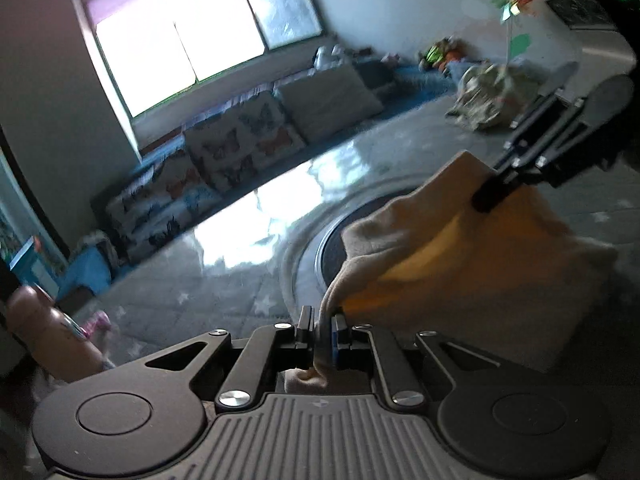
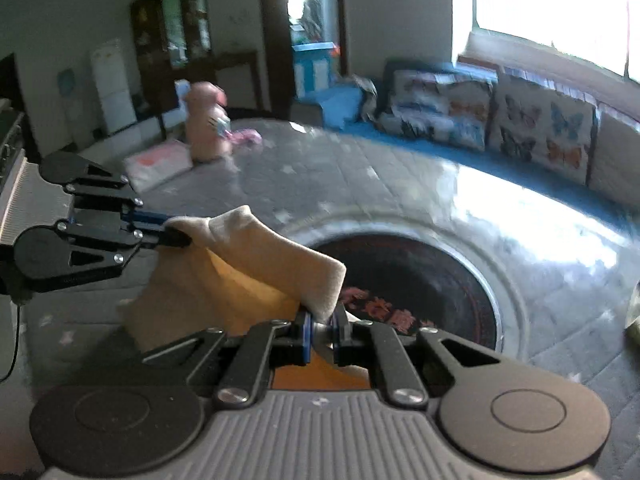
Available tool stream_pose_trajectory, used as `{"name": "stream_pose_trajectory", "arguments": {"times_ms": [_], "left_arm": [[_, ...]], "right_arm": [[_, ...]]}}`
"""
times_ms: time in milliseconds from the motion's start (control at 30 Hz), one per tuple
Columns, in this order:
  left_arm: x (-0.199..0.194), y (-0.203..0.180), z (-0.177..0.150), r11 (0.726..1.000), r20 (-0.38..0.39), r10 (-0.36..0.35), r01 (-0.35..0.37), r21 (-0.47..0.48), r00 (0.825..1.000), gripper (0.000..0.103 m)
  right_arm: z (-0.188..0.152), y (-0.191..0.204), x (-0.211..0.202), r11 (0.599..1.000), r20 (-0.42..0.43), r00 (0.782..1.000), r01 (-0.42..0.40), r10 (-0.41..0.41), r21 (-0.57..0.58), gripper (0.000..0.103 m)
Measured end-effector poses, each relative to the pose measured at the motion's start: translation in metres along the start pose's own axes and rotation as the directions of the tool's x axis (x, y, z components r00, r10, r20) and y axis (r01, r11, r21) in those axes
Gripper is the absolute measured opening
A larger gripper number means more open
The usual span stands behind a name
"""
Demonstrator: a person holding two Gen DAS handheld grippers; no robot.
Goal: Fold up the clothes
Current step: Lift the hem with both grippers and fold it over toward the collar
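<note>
Left tool [image 1: 322, 326] clamped tight on corner of cream fleece garment with orange lining [image 1: 460, 256]. Right tool [image 2: 322, 326] pinched shut on opposite corner of same garment [image 2: 240, 276]. Garment held up between both tools, sagging, above grey star-patterned table [image 2: 360, 184]. Round black printed inset [image 2: 432, 280] in table just beyond garment. Butterfly-print cushions [image 2: 540, 132] under window.

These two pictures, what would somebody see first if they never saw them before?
First, the beige cloth with an orange inside, held up in the middle, pinched by the left gripper and the right gripper at two corners. Below it sits a dark round disc set in the grey surface, and butterfly cushions line the bright window behind.
</note>
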State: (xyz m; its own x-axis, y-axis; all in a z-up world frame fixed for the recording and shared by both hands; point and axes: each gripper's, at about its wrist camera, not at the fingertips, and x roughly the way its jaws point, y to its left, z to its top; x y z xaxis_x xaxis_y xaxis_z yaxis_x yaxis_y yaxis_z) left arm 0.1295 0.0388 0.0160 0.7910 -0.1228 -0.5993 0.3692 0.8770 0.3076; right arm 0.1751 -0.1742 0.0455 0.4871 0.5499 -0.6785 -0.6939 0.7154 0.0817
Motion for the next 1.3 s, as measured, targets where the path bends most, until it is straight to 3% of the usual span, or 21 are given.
{"name": "stream_pose_trajectory", "arguments": {"times_ms": [100,200,233,433,600,667,867,1033,1300], "left_arm": [[0.034,0.004,-0.009,1.0,-0.06,0.001,-0.002,-0.026,0.998,0.012],[0.046,0.004,-0.015,0.999,-0.072,0.01,-0.013,-0.046,0.997,0.017],[0.046,0.006,-0.016,0.998,-0.07,0.015,-0.019,-0.054,0.997,0.022],[0.046,0.017,-0.017,0.994,-0.079,0.078,-0.084,-0.073,0.994,0.038],[0.032,0.022,-0.006,0.99,-0.025,0.087,-0.09,-0.112,0.996,0.035],[0.025,0.019,0.0,0.991,0.002,0.069,-0.069,-0.114,0.998,0.028],[0.035,0.002,0.013,0.984,-0.011,-0.109,0.106,-0.143,0.994,0.018],[0.069,-0.001,0.011,0.98,-0.094,-0.119,0.102,-0.171,0.988,0.019],[0.068,0.0,0.011,0.979,-0.09,-0.113,0.095,-0.182,0.99,0.021]], "right_arm": [[-0.008,-0.012,0.031,0.999,-0.035,0.999,0.007,-0.005,0.052,0.009],[-0.02,-0.016,0.051,0.996,-0.031,0.999,0.042,-0.039,0.083,0.012],[-0.023,-0.019,0.055,0.994,-0.029,0.999,0.043,-0.04,0.101,0.018],[-0.028,-0.034,0.04,0.979,0.037,0.997,0.06,-0.069,0.193,0.024],[-0.026,-0.03,0.022,0.984,0.066,0.997,0.036,-0.048,0.176,0.024],[-0.023,-0.023,0.026,0.987,0.056,0.998,0.016,-0.025,0.16,0.024],[-0.015,-0.009,0.054,0.988,0.008,1.0,0.004,-0.005,0.157,0.023],[-0.014,-0.009,0.071,0.987,-0.019,0.999,0.034,-0.031,0.158,0.023],[-0.018,0.004,0.04,0.996,-0.009,1.0,0.008,-0.007,0.088,0.024]]}}
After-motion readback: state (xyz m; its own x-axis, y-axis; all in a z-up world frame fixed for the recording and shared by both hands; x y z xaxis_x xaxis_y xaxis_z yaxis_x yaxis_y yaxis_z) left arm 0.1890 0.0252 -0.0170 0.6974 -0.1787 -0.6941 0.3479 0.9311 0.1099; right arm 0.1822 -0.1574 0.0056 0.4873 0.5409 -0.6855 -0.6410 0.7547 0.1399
